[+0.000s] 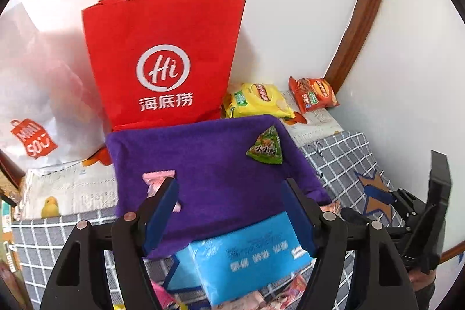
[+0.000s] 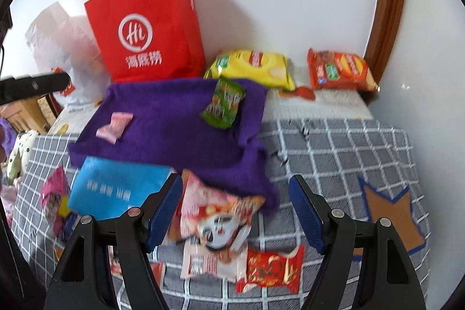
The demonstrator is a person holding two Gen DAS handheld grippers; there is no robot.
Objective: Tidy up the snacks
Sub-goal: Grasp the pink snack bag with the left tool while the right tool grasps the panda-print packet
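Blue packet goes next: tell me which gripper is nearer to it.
Left. The left gripper hangs open right over the blue packet, which lies between its fingers. The right gripper is open beside it, over the pink snack bag.

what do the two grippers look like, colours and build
Both match: the left gripper and right gripper have black plastic arms with triangular cut-outs, round silver pivot pins, and flat dark-blue pads on the fingers. No cables, sleeves or markings show.
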